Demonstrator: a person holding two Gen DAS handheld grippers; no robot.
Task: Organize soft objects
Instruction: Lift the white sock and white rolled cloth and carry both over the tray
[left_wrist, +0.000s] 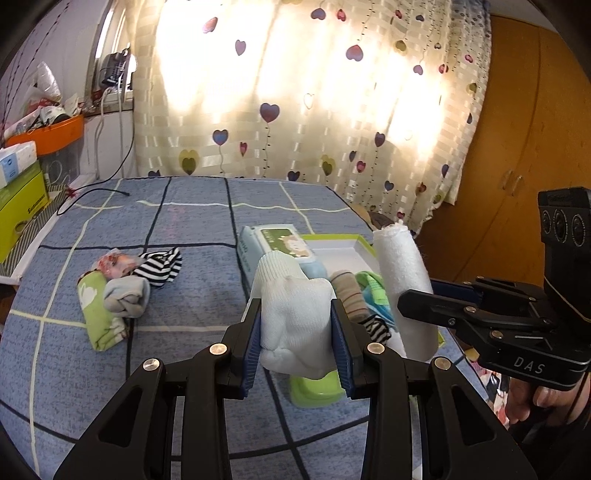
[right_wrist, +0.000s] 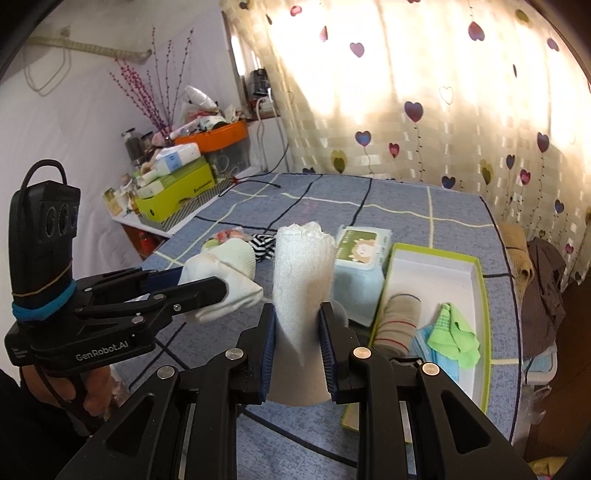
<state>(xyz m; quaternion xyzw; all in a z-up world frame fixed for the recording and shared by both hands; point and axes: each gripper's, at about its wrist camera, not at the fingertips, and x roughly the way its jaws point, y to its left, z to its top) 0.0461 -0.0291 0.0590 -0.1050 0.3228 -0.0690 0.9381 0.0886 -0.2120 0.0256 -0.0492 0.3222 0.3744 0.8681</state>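
Observation:
My left gripper (left_wrist: 295, 306) is shut on a bundled white sock (left_wrist: 291, 291), held above the blue checked bedspread (left_wrist: 184, 229). My right gripper (right_wrist: 297, 310) is shut on a rolled white towel (right_wrist: 303, 266) that stands upright between its pads. Both grippers are side by side over the near end of a green-rimmed white box (right_wrist: 476, 280). In the box lie a beige striped sock roll (right_wrist: 397, 321), a green cloth (right_wrist: 452, 332) and a blue cloth. From the right wrist view the left gripper (right_wrist: 201, 282) with the sock (right_wrist: 229, 266) is at the left.
A pack of wet wipes (right_wrist: 364, 254) lies beside the box. A pile of socks and a green cloth (left_wrist: 110, 291) sits left on the bed. Boxes and an orange tub (left_wrist: 48, 136) line the left wall. A wooden wardrobe (left_wrist: 517, 129) and draped clothes (right_wrist: 543, 280) are at the right.

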